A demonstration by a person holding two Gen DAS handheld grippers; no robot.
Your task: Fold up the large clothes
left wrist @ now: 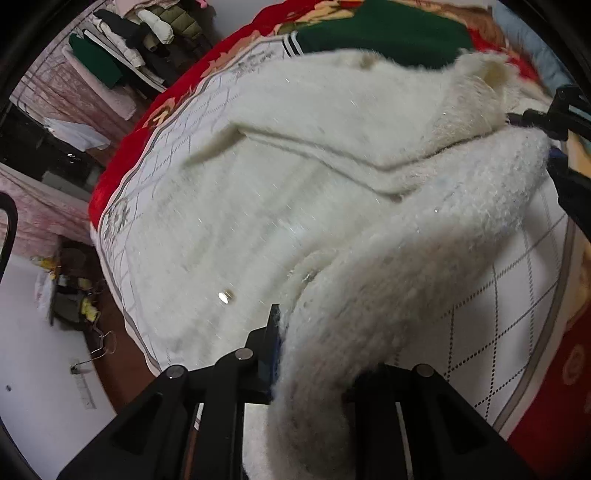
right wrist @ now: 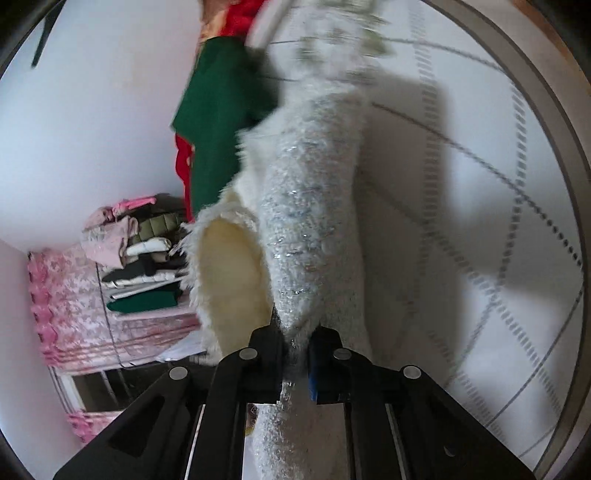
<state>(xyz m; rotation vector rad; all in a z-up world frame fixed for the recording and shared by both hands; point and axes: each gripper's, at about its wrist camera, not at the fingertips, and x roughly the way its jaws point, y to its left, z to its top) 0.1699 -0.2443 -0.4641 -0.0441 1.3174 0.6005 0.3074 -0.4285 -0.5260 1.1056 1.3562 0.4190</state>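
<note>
White quilted bedding (left wrist: 517, 295) with a dotted diamond pattern and a red floral border covers the bed where we work, and behind it a pink patterned cloth hangs below a stack of folded clothes (left wrist: 140, 48). We see a fluffy white garment (left wrist: 295, 166) spread across most of the bed, its pile flecked with silver thread. A dark green garment (left wrist: 380, 33) lies beyond it at the far edge.

Our left hand-held gripper (left wrist: 314, 354) is clamped on a thick fold of the white garment, which rises from the bed in a long ridge and runs toward the upper right of the left wrist view. Only the left finger (left wrist: 271, 343) shows clearly; the other is buried in the fleece.

Our right hand-held gripper (right wrist: 297, 354) is pinched together on another part of the same garment, with the fabric squeezed between the black fingers and the blue pad. From the right wrist view the held strip stretches away over the bedding, and a cream lining (right wrist: 229, 273) shows just left of it. Both views are blurred.
</note>
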